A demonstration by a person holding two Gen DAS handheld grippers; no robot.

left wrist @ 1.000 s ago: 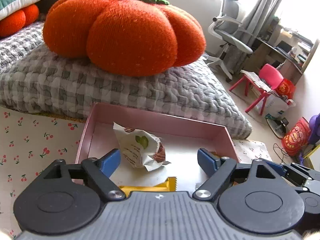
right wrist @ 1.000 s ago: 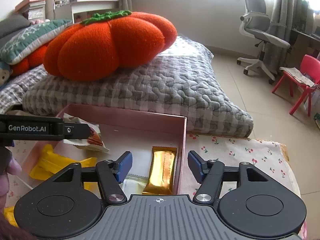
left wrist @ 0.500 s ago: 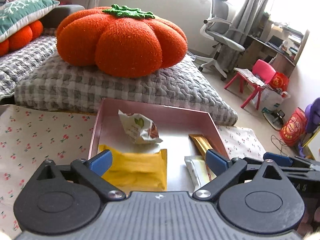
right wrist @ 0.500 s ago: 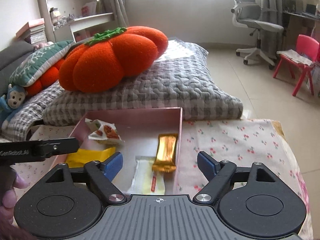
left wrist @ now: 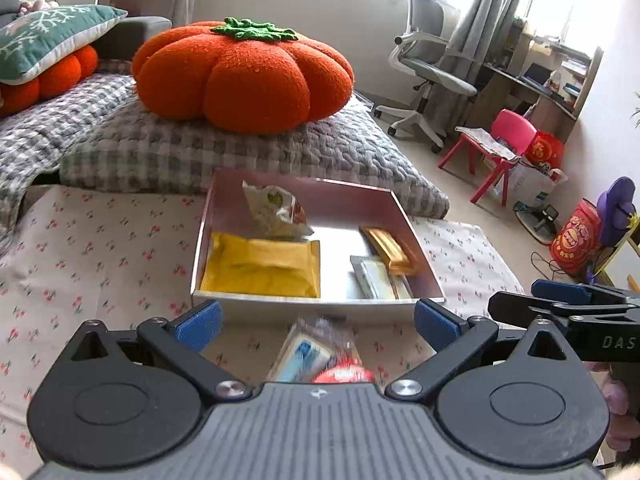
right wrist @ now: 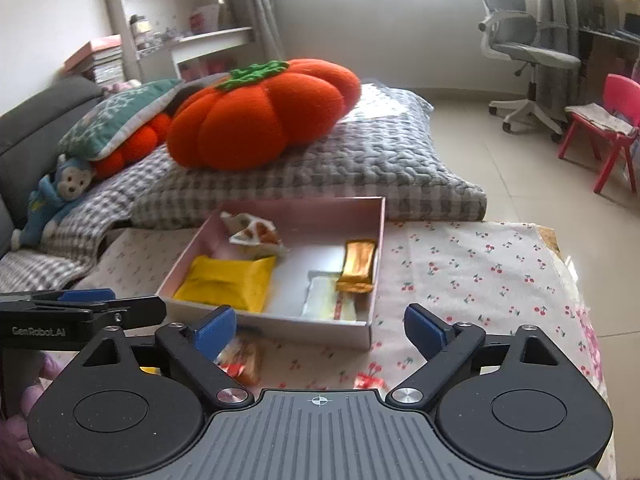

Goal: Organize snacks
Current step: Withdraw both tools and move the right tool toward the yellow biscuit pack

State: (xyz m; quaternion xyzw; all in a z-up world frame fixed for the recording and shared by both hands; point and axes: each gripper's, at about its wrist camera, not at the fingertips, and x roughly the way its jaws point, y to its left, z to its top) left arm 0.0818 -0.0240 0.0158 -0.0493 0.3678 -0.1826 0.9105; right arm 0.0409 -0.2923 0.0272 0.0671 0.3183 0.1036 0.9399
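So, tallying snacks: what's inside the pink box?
Pink box: yellow packet, crumpled white wrapper, gold bar overlapping a pale packet. Anything underneath is hidden.

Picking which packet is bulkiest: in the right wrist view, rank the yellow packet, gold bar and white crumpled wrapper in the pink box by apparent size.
1. yellow packet
2. white crumpled wrapper
3. gold bar
The last two look close; the wrapper lies farther back, so that order is unsure.

a: what's in the pink box?
b: a yellow packet, a gold bar by the right wall, a pale flat packet, a crumpled white wrapper at the back.
a: and the right gripper?
b: spread wide, empty, above the cherry cloth; an orange snack lies beside its left finger.
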